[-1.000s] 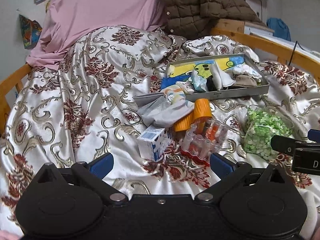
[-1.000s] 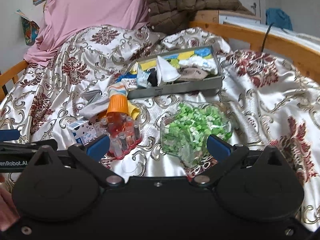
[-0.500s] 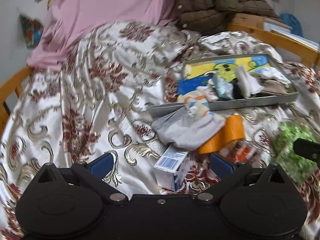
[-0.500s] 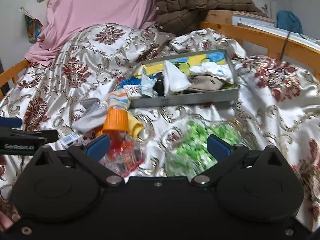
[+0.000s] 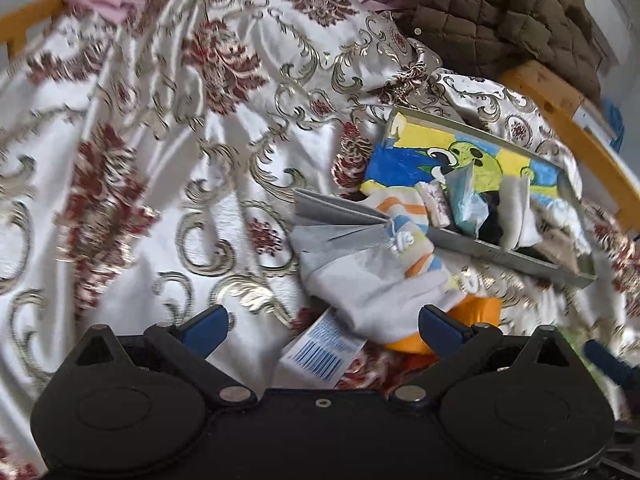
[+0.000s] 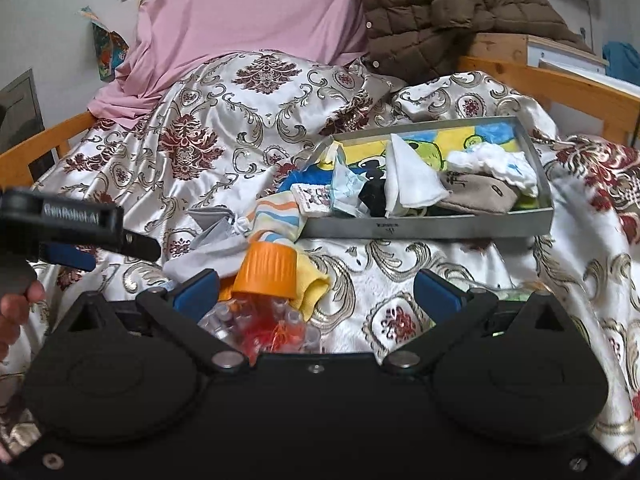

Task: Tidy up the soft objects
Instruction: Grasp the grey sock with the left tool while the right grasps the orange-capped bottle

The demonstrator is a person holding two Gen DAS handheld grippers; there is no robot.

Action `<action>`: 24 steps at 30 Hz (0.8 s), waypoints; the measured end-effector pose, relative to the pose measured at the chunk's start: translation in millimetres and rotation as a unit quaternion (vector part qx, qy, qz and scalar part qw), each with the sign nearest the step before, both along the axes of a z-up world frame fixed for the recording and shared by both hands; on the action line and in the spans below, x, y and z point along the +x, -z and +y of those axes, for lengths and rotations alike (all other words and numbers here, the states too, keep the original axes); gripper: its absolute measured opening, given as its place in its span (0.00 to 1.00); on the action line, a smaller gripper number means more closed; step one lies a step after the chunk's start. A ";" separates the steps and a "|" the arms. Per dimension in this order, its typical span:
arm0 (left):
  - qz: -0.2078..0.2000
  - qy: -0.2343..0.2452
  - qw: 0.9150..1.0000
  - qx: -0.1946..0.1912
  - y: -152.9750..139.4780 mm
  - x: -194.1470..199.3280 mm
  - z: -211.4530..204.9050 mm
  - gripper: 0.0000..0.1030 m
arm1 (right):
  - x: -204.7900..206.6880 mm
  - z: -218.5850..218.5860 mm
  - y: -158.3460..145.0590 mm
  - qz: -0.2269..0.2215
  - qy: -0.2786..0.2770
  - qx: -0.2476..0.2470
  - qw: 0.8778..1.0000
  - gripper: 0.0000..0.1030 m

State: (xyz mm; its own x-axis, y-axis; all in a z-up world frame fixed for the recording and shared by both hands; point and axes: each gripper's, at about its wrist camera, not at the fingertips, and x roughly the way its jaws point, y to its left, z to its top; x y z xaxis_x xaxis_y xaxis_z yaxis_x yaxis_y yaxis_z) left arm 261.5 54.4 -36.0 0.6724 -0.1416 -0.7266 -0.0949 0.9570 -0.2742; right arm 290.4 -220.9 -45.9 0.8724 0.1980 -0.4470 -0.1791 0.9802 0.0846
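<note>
A grey metal tray [image 6: 432, 229] with a cartoon lining holds several socks and cloths; it also shows in the left wrist view [image 5: 516, 258]. A grey sock [image 5: 360, 276] and a striped orange-blue sock [image 5: 408, 236] lie on the bedspread in front of the tray; both show in the right wrist view, grey [image 6: 208, 258] and striped [image 6: 276, 218]. My left gripper [image 5: 322, 326] is open just before the grey sock, also seen from the side [image 6: 64, 232]. My right gripper [image 6: 316, 292] is open over an orange-capped jar [image 6: 266, 268].
A small white carton [image 5: 316, 354] lies under the left gripper. A yellow cloth [image 6: 312, 280] sits beside the jar. A pink sheet [image 6: 240, 12] and brown quilted jacket [image 6: 448, 12] are at the bed head. Wooden bed rails [image 6: 552, 88] border the bed.
Both grippers have moved forward toward the pile. The left one swung in over the carton and grey sock; the green-filled bag has dropped out of the right view.
</note>
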 end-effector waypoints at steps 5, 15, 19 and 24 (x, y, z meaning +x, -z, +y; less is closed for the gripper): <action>0.024 0.019 0.999 -0.037 16.2 16.6 1.5 0.81 | 17.5 10.5 6.9 0.005 -0.016 -0.004 1.000 0.90; 0.023 0.047 0.997 -0.065 23.4 29.3 -4.1 0.68 | 51.6 38.9 19.2 0.016 -0.058 -0.018 0.998 0.61; 0.024 0.057 0.997 -0.045 26.6 33.3 -6.8 0.50 | 59.3 44.1 22.2 0.028 -0.069 -0.011 0.997 0.38; 0.019 0.066 0.997 -0.044 26.8 34.7 -6.2 0.31 | 56.5 45.3 19.8 0.025 -0.081 -0.019 0.996 0.30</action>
State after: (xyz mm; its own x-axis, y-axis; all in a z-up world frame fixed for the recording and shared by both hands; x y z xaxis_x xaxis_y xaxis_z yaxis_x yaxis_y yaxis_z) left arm 296.2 48.2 -62.8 0.6154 -0.2911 -0.7325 0.0177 0.9341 -0.3565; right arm 346.9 -175.6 -65.7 0.8068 0.3170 -0.4986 -0.3324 0.9412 0.0605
